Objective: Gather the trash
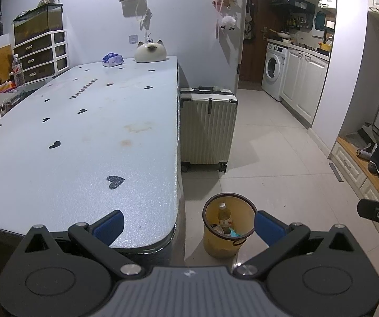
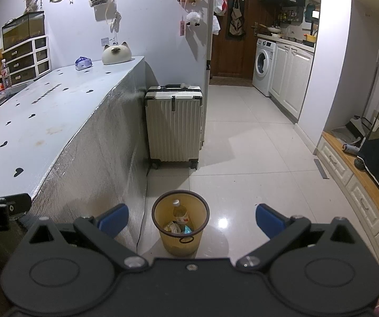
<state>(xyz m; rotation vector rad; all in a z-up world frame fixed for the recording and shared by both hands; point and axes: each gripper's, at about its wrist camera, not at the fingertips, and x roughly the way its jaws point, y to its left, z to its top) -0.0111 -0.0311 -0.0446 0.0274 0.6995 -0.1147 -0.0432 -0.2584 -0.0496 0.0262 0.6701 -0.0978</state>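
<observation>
Beside the table, the light bin is holding a slippery bottle; both claws, left gripper and right gripper, are gaping empty, so I'd be grabbing the bin's stiff rim.

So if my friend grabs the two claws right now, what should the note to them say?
Left claw: open, holding nothing, hanging over the table corner.
Right claw: open, holding nothing, hanging over the floor and pointing toward the bin.
The yellow bin stands on the floor beside the table end, in front of the suitcase.
Done: a bottle and some wrappers are already in the bin.
Left: no loose trash shows on the table. At its far end are only a tissue pack and a cat ornament, which do not look like trash. Check elsewhere.
</observation>
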